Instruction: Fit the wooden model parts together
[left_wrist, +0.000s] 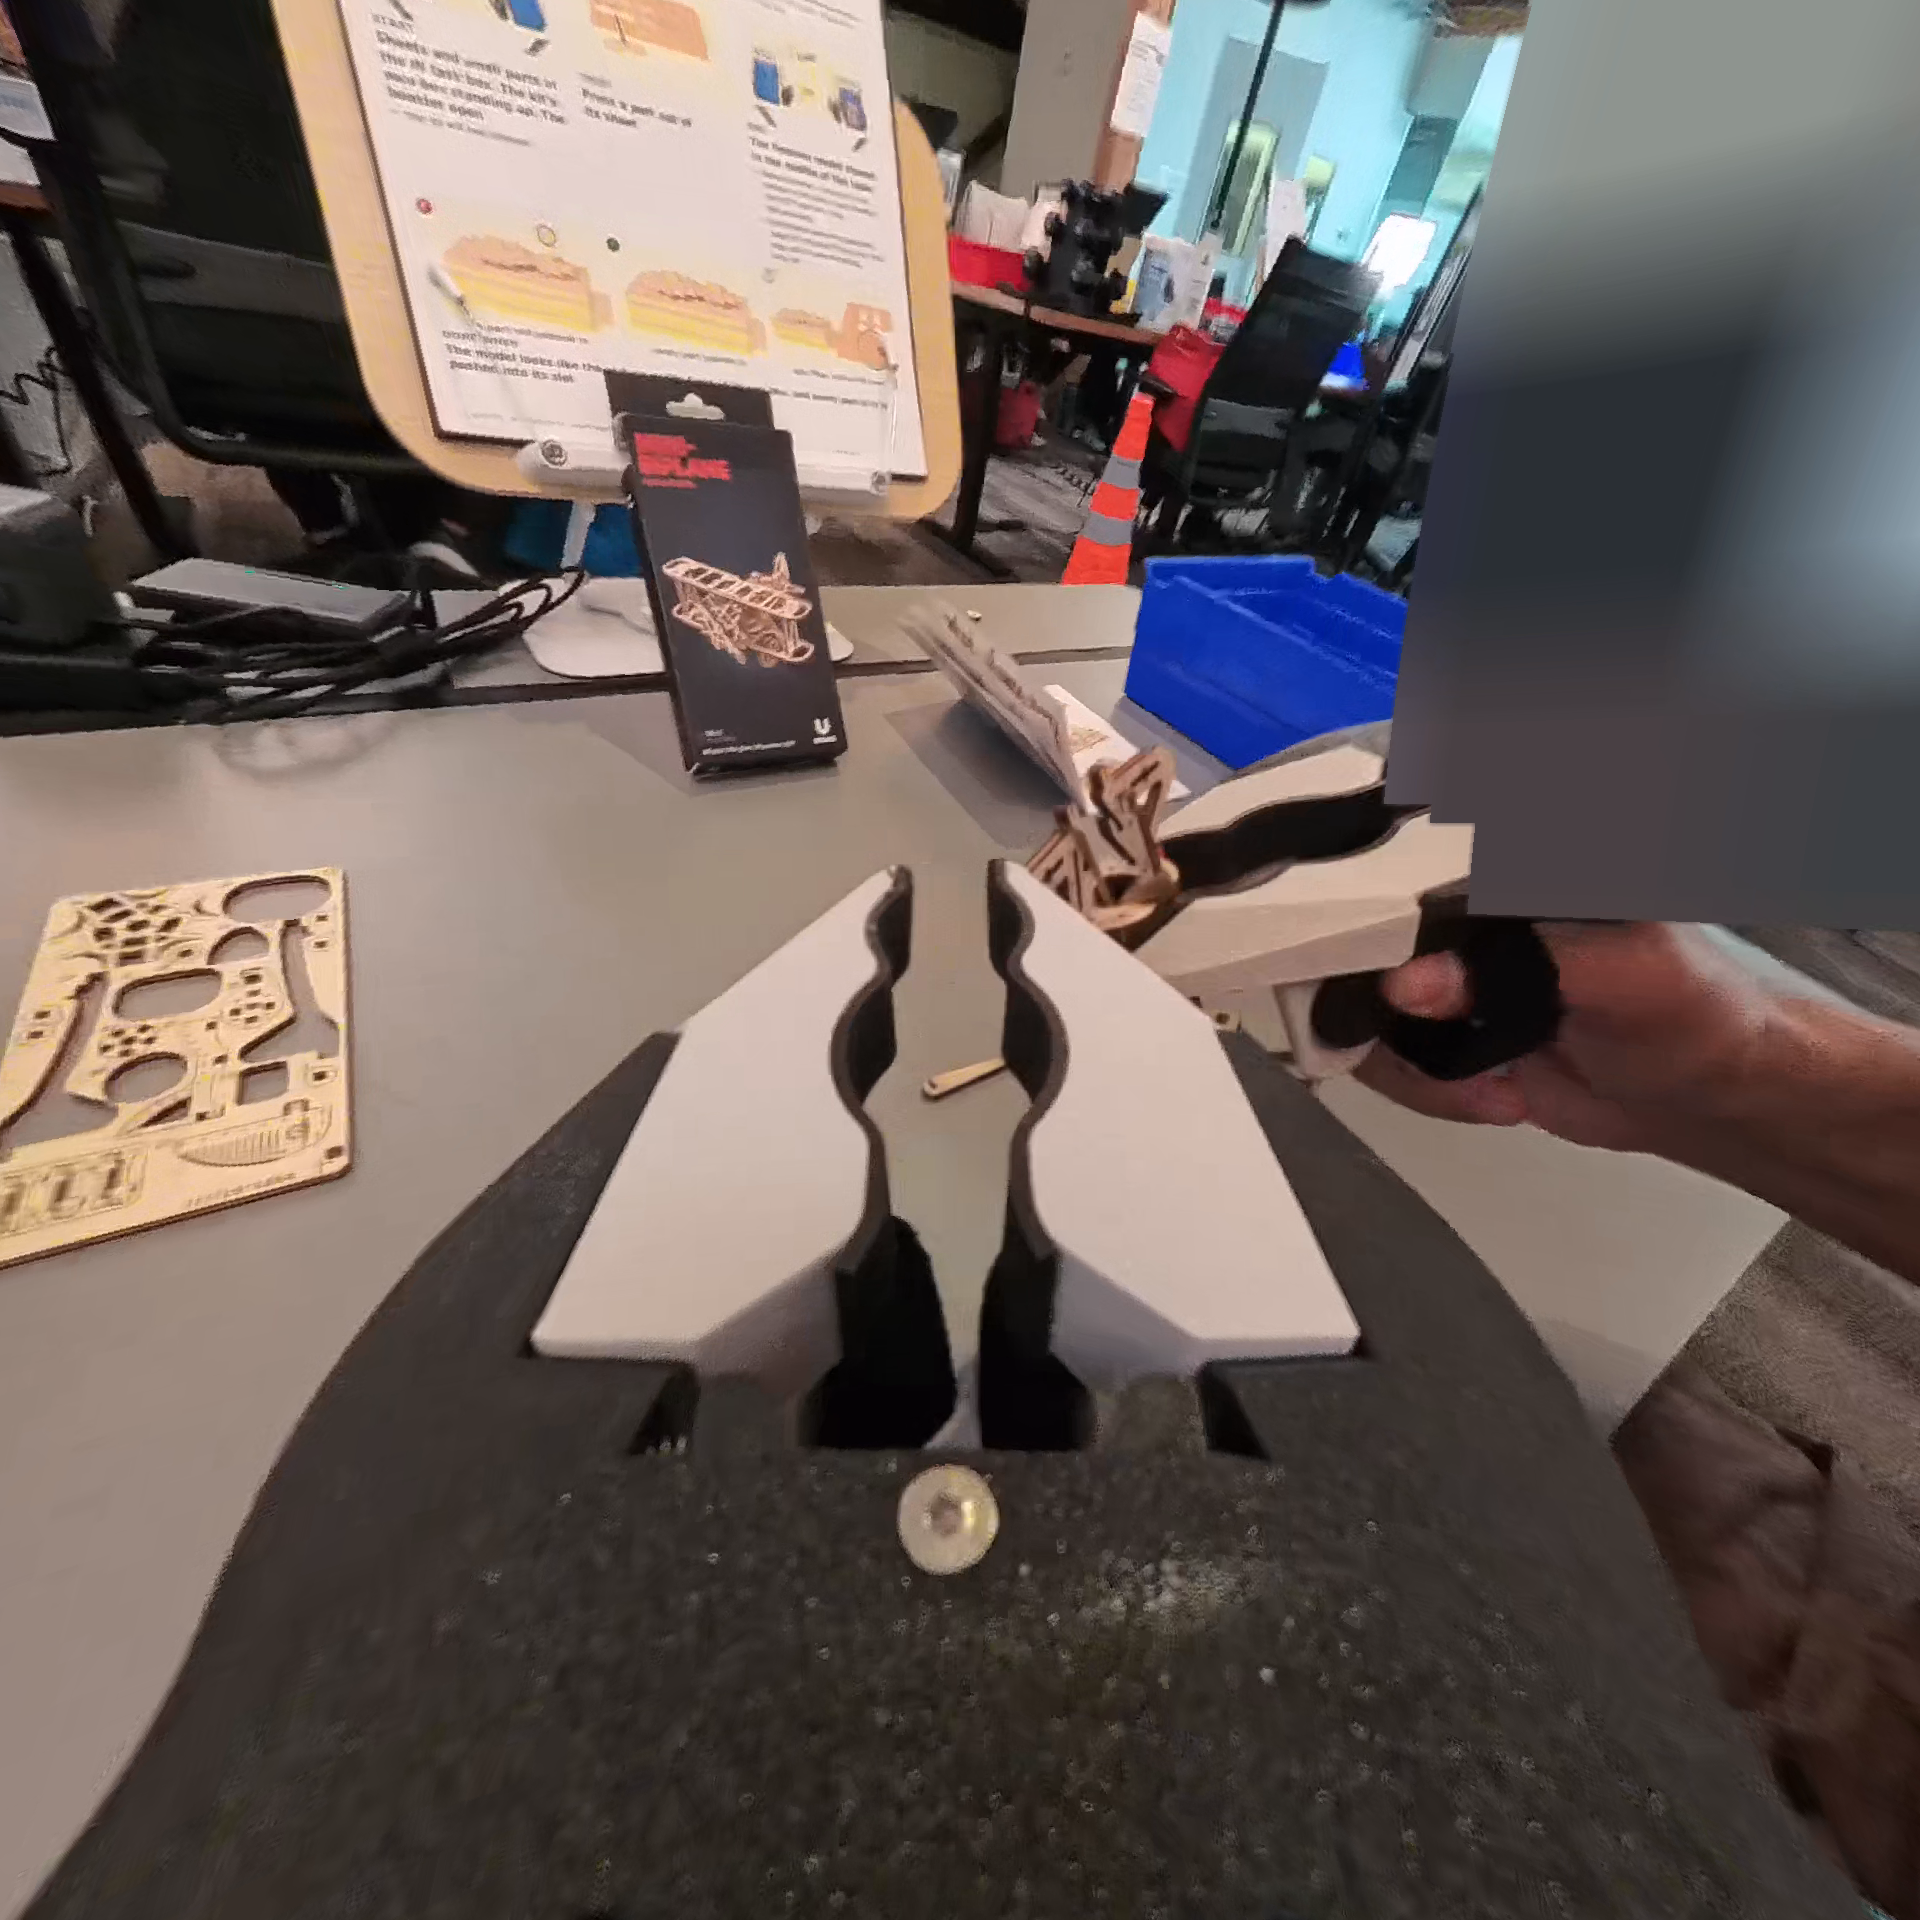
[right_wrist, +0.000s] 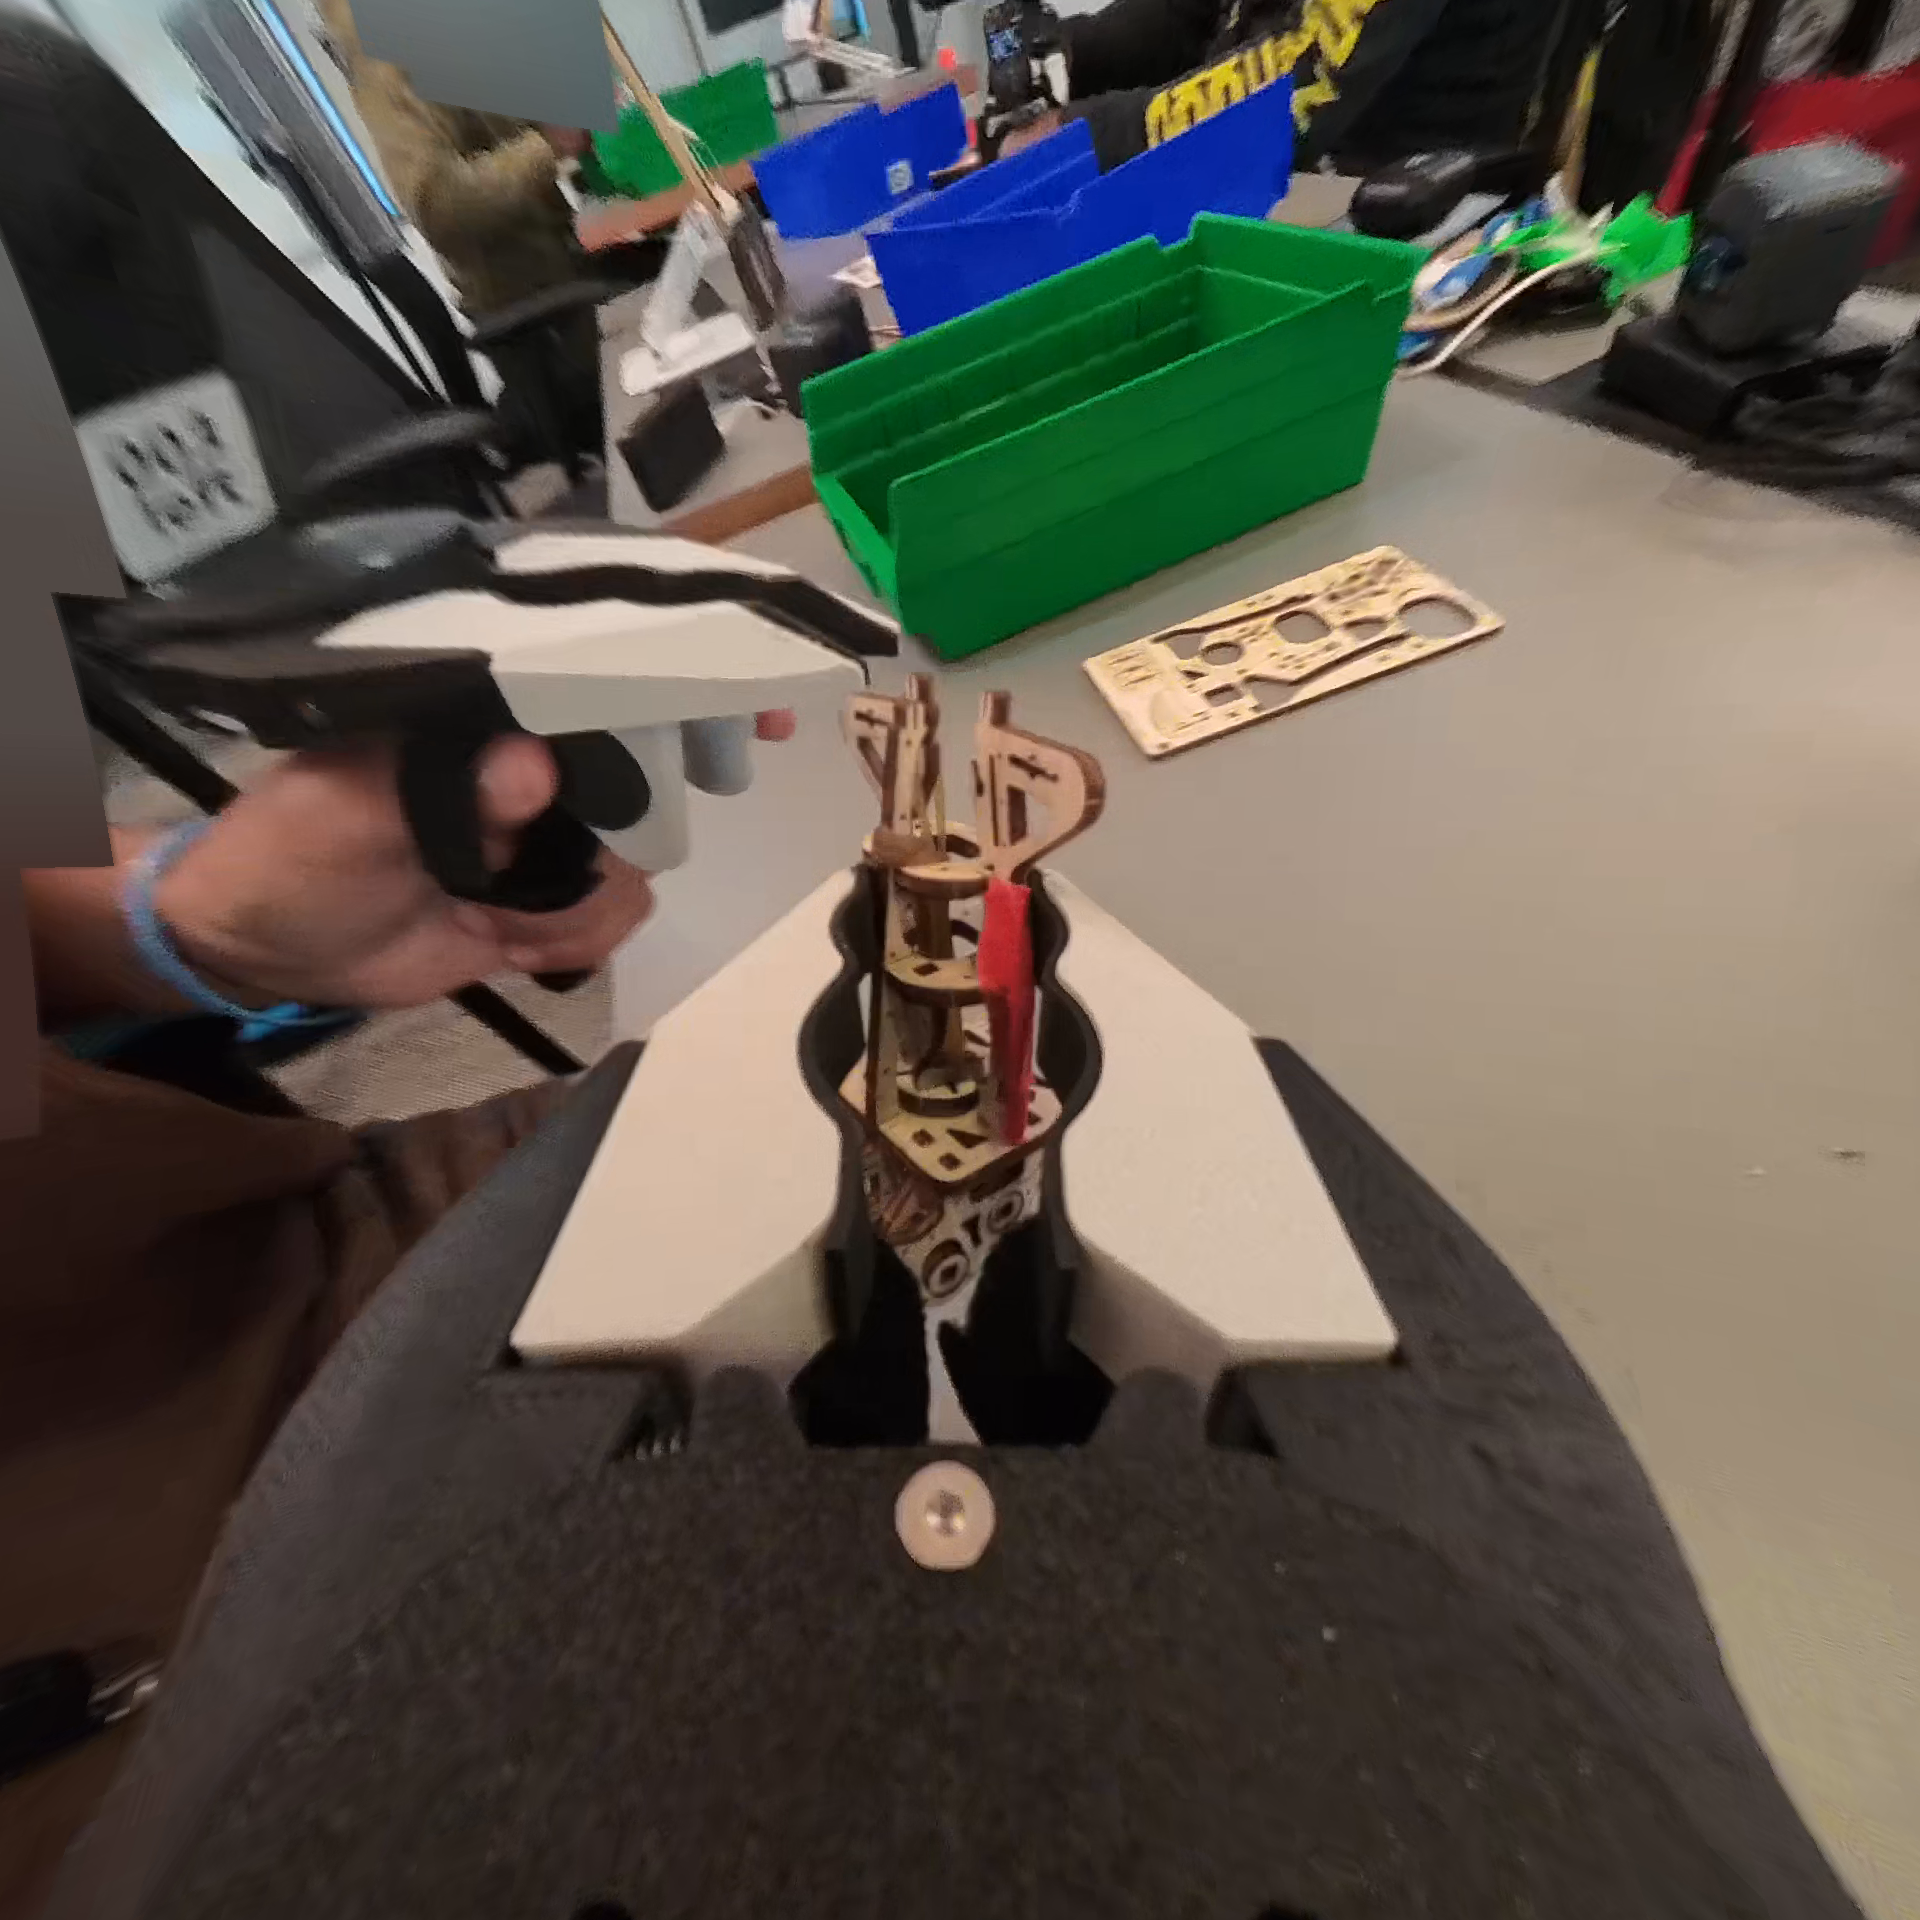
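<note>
The right gripper (right_wrist: 945, 997) clamps the half-built wooden model (right_wrist: 951, 1039). The left gripper (left_wrist: 948, 935), fingers parted and empty, hovers over a loose wooden stick (left_wrist: 964, 1077) on the surface (left_wrist: 520, 831) at twelve o'clock. Next: probably pinch that stick, then slot it in.

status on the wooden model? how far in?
Done: many parts already out of the wooden sheet, and a partial model is built. In hand: right gripper clamps that model. Left: the open, empty left gripper hovers over a loose wooden piece lying on the table, unfitted.
</note>
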